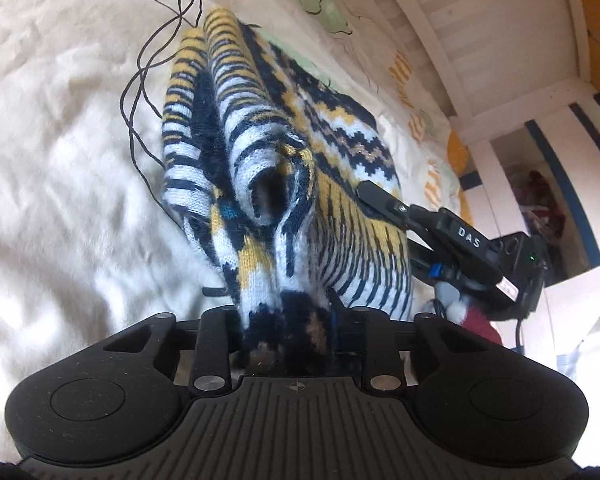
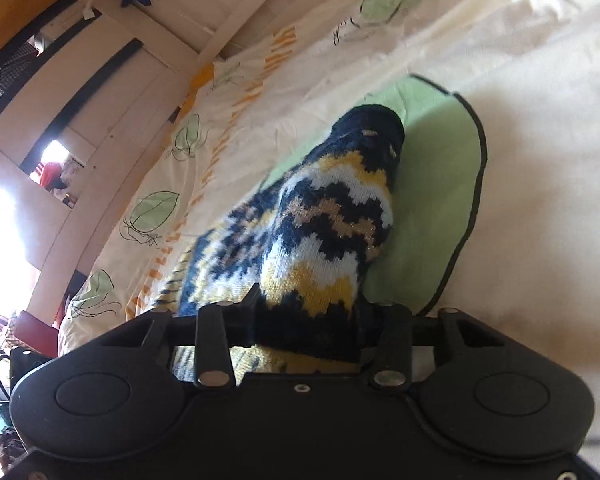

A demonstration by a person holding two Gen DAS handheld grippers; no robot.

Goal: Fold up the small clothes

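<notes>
Bedsheet (image 1: 52, 128) takes up most of both views: cream cotton with leaf prints, soft and wrinkled. It works as my folding surface, so nothing sits truly flat on it.

White wooden bed frame (image 1: 480, 32) runs along the far edge. I'm working toward it.

Sweater (image 1: 260, 152) is the job: small knit, navy, white and yellow in stripes and zigzags. Most of it lies on the sheet, bunched up the middle in ridges, a sleeve opening gaping at centre. The near edge rises off the bed into both of my tools, so it's pulled up at two points and sagging between.

Green printed leaf (image 2: 440, 168) on the sheet shows beside the knit on the right-hand camera. Handy reference for where the far end lands.

Left gripper (image 1: 286, 320): clamped on the dark hem, fabric packed between the fingers and no gap visible. I hold low and close so the edge doesn't slip when I carry it over.

Right gripper (image 2: 308, 320): also clenched on a thick wad of the knit, jaws further apart because more layers are bunched in there. From the left camera I see it come in from the side (image 1: 384, 196), nose on the striped edge.

Judgement: two-corner hold is set, fold not yet laid. Risk is the ridged middle folding in crooked.
</notes>
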